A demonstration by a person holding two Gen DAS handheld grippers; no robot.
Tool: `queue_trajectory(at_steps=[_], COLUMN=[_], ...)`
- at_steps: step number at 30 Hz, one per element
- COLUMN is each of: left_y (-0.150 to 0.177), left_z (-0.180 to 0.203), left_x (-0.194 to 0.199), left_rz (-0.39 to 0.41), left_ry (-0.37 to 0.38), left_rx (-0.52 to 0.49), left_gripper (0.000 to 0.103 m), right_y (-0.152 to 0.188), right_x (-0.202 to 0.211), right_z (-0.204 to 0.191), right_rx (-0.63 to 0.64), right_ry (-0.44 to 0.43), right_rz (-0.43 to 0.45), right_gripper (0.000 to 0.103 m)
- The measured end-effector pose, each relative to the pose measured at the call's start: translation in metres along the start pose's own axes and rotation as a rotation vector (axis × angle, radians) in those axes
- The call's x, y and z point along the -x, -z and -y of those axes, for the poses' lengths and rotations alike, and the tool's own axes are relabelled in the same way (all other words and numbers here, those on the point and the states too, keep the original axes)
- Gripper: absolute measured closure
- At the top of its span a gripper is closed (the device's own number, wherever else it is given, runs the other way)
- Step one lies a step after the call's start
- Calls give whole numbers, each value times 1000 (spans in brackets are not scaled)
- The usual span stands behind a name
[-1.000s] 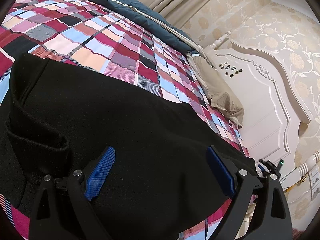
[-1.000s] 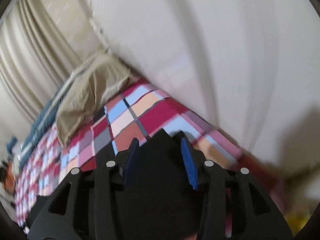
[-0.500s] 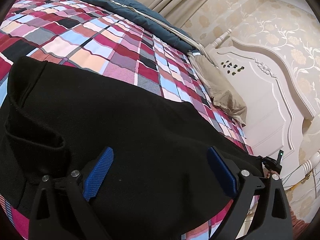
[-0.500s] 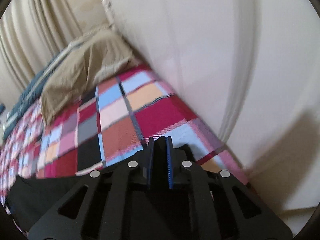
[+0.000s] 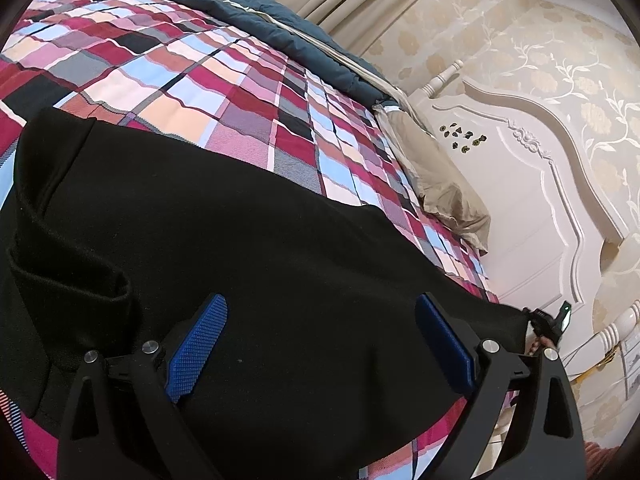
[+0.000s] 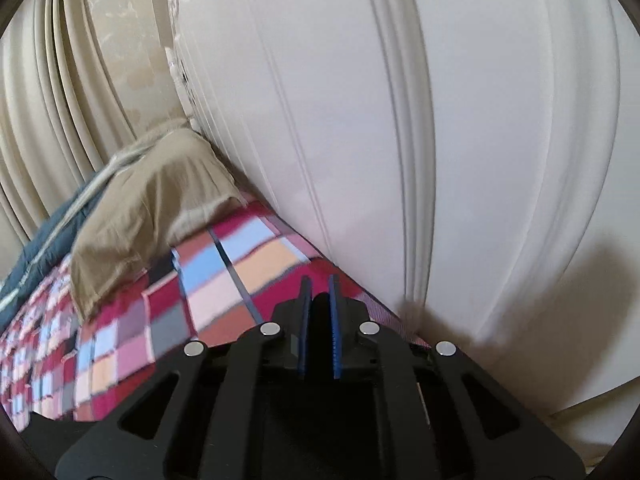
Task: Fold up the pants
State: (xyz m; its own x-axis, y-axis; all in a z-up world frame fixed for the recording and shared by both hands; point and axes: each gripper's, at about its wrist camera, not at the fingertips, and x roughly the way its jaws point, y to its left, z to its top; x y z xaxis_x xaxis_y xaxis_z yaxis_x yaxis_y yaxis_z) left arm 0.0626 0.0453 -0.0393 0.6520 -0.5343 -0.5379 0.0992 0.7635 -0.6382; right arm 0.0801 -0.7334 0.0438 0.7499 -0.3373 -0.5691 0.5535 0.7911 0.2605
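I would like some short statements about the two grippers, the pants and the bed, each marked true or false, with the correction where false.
1. The left gripper is open above the black pants. True.
2. The right gripper is wide open and holds nothing. False: its blue pads are nearly together, with black cloth pinched between them.
3. The pants lie on a plain white sheet. False: they lie on a checked bedspread of red, pink, blue and grey.
4. A beige pillow rests against the white headboard. True.
5. A dark blue quilt lies along the far edge of the bed. True.
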Motion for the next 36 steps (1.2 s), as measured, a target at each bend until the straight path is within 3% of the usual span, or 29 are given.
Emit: queue_trajectory(at_steps=[2,5,11,13,16,19,21,23,27,32,36], left_y=[0,1,2,3,5,5,5,5,2,2,2], left_z=[1,3,4,5,8,9,9,8,6,6,4], left_x=[0,0,-1,-1,-2,-2,-2,-1,0,0,1], left_rz=[5,7,6,7,10,12,11,9,-2,-14,-14], left_ry=[-12,-24,-24,-21,-21,-18,-13,-5,13,26,39], left_rx=[-16,-44,-51,-51,-58,-61,-58,-52,-35,-33,-33], left_gripper=[9,9,9,8,8,8,8,8,8,8,8], right_y=[0,15,25,25,29,52,80,119,182,229,237], right_x=[-3,-26,-44,-37,-9,32,58,78,100,100,94], right_z=[3,14,19,25,27,19,14,3,-35,-77,-84], right_rx=[3,-9,-75,-131,-178,-229,-311,-426,-508,-517,-561], right_ry=[30,79,105,79,41,-71,-204,-368,-599,-680,-675], right_rz=[-4,-92,-140,-140,-106,-76,-85,-145,-283,-400,-368], right_gripper=[96,96,93,76,62,57,56,56,56,56,56])
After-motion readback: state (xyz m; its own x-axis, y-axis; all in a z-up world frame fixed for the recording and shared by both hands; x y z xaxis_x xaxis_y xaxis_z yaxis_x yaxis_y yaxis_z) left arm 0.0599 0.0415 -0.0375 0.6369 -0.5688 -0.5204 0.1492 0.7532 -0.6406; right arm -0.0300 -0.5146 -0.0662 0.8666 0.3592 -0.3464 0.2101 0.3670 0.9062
